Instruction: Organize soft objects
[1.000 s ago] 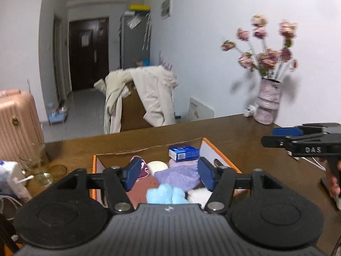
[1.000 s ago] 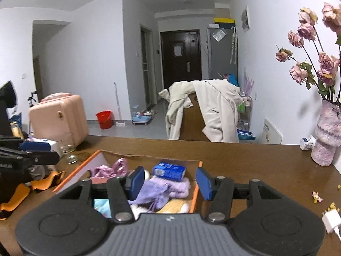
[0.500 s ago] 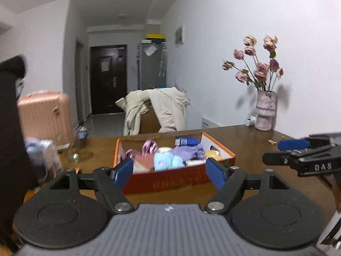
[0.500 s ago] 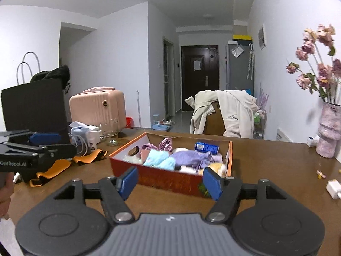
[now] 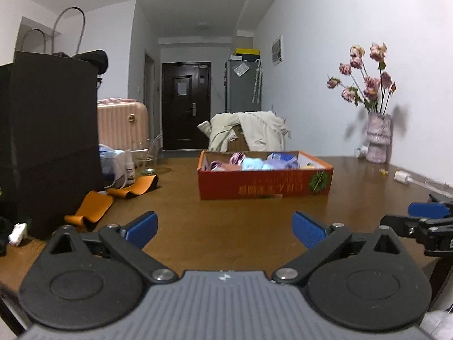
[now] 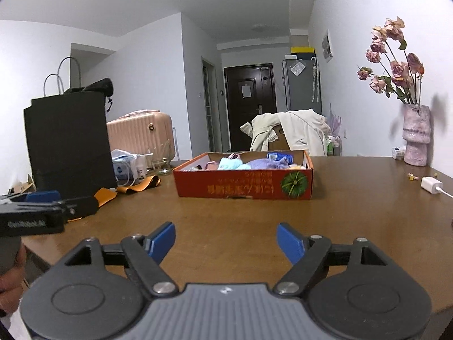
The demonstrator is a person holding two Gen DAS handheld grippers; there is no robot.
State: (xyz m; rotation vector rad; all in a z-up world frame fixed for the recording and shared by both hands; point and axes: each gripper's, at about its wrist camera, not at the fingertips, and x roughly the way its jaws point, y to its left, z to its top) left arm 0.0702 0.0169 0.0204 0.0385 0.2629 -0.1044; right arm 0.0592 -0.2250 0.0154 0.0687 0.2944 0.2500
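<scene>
An orange cardboard box [image 5: 264,182] [image 6: 243,182] stands on the brown table, well ahead of both grippers. Soft things fill it: a light blue one [image 5: 253,164] [image 6: 230,164], a purple one [image 5: 280,165] [image 6: 267,164] and pink ones [image 5: 236,158], with a small blue carton [image 5: 279,156] [image 6: 279,156] at the back. My left gripper [image 5: 225,228] hangs over the near table, its jaws opening with nothing between them. My right gripper [image 6: 226,243] is likewise over bare table, jaws opening and empty. Each gripper shows at the edge of the other's view.
A tall black paper bag [image 5: 53,138] [image 6: 69,138] stands at the left with orange straps [image 5: 96,205] and small bottles beside it. A vase of pink flowers [image 5: 378,138] [image 6: 416,138] and a white charger [image 6: 430,184] are on the right. A draped chair [image 5: 249,133] stands beyond the table.
Both grippers pulled back from over the box toward the near table edge and sank lower. Their jaws spread wider. The box now sits far ahead.
</scene>
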